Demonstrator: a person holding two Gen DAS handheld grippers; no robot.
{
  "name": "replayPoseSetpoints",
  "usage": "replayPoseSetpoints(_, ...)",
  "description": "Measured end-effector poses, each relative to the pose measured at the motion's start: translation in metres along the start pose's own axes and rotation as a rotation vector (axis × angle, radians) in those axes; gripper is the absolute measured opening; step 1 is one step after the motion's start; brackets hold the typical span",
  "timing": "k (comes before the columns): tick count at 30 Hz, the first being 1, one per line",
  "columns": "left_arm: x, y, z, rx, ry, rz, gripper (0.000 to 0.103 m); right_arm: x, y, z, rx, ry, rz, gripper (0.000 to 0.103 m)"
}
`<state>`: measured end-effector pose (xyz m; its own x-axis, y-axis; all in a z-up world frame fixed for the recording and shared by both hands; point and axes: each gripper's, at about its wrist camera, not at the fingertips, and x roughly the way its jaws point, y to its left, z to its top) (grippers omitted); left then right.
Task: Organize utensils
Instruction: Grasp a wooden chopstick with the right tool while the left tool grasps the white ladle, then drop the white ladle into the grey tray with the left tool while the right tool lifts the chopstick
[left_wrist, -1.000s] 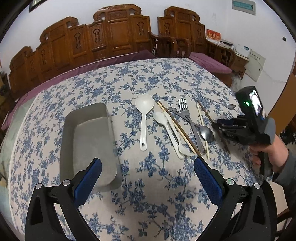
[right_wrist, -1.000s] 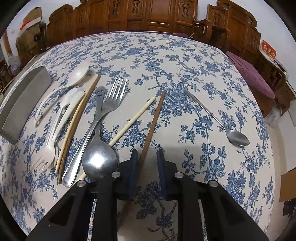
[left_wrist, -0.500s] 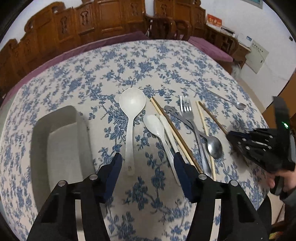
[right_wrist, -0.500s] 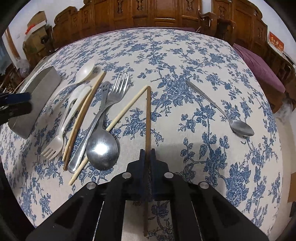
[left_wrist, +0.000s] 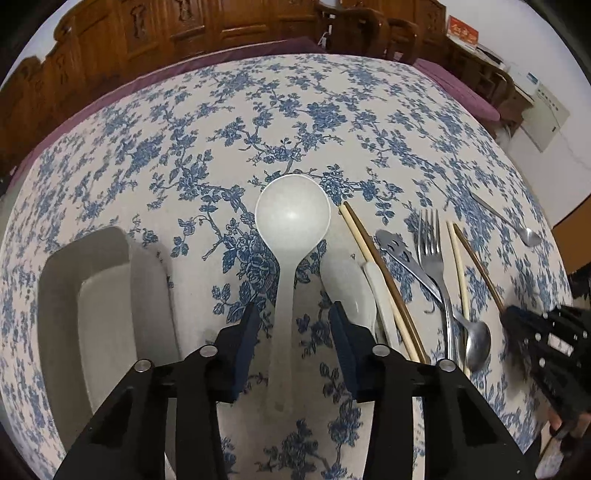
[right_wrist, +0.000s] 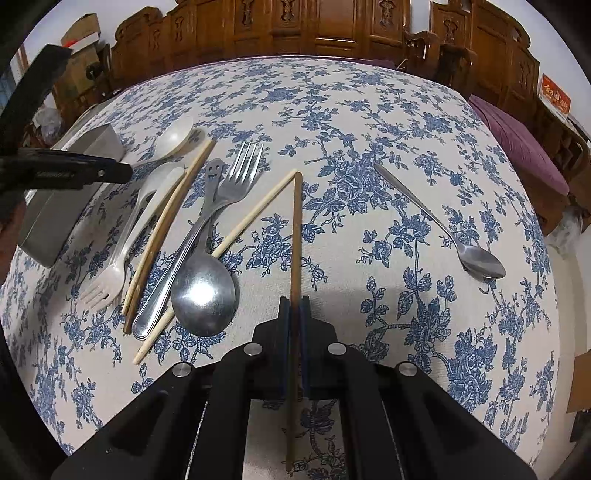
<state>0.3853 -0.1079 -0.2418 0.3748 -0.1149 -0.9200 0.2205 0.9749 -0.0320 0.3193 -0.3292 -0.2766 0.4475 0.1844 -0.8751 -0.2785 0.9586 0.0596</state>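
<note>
Tablecloth (left_wrist: 229, 122): white cloth with blue flowers covers the round table; all the utensils lie on it.
Left gripper (left_wrist: 293, 321): pointed steeply down at the table, its two blue-padded fingers (left_wrist: 246, 334) straddling the handle of the white ladle (left_wrist: 290, 229). The jaws have just been closing, yet a gap shows on each side of the handle, so the pads do not press on it. In the right wrist view this gripper (right_wrist: 110, 171) reaches in from the left edge, above the tray.
White ladle: lies flat, round bowl away from the camera, handle running back between the left fingers.
Right gripper (right_wrist: 294, 306): tilted steeply down, jaws closed on the dark chopstick (right_wrist: 295, 236), which passes between the pads and sticks out both ahead and behind.
Dark chopstick: its far tip meets the tip of a pale chopstick (right_wrist: 255, 212), the two forming a narrow wedge.
Tray (left_wrist: 59, 295): grey metal, to the left of the ladle, nothing visible in it.
Utensil cluster: a small white spoon (left_wrist: 351, 291), a white plastic fork (right_wrist: 110, 273), a pair of chopsticks (left_wrist: 380, 280), a metal fork (right_wrist: 207, 229) crossing a big metal spoon (right_wrist: 203, 291).
Small metal spoon (right_wrist: 443, 229): alone, well apart to the right.
Person's hand (left_wrist: 576, 424): at the right edge of the left wrist view, gripping the right gripper's handle.
</note>
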Motion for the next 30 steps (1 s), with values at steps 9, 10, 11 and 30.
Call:
replayPoseSetpoints(9, 0.017, 0.011, 0.002, -0.037, 0.03, 0.008, 0.011, -0.001, -0.001, 0.001, 0.01, -0.002, 0.007, 0.006)
replayPoseSetpoints(10, 0.017, 0.012, 0.001, -0.037, 0.027, 0.002, 0.009, 0.0, -0.001, 0.001, 0.009, -0.002, 0.005, 0.006)
replayPoseSetpoints(11, 0.015, 0.011, 0.001, -0.036, 0.024, 0.004, 0.009, 0.0, -0.001, 0.001, 0.008, -0.002, 0.002, 0.006)
replayPoseSetpoints(30, -0.089, 0.046, -0.018, -0.023, -0.148, -0.021, 0.008, -0.076, 0.05, 0.045, 0.014, -0.167, 0.053, 0.006)
